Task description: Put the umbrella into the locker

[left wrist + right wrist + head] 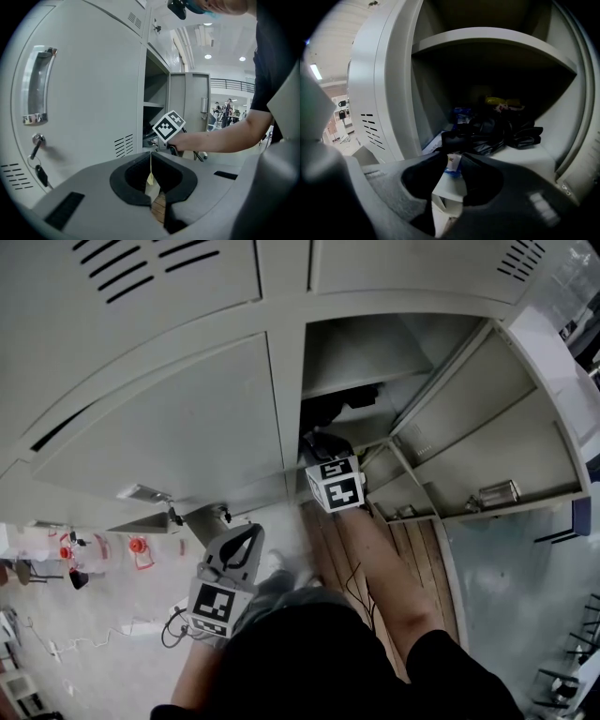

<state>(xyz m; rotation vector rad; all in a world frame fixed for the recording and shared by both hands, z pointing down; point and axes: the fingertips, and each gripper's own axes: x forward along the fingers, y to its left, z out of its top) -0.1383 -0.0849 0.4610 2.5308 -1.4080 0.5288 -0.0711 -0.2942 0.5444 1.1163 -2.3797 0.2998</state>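
The black folded umbrella (497, 133) lies on the floor of the open locker compartment (529, 157), beside small blue and yellow items. In the head view it is a dark shape (330, 409) deep in the compartment. My right gripper (452, 158) sits at the compartment's mouth, just short of the umbrella, with its jaws apart and nothing pressed between them. The head view shows that gripper (320, 442) at the opening, below its marker cube (336, 484). My left gripper (151, 153) stays back and low with its tips together, pointing at the lockers (246, 532).
The open locker door (487, 427) swings out on the right. Left of the opening is a closed door (93, 93) with a chrome handle (38, 86) and a key in the lock (37, 143). Cables (94, 638) lie on the floor.
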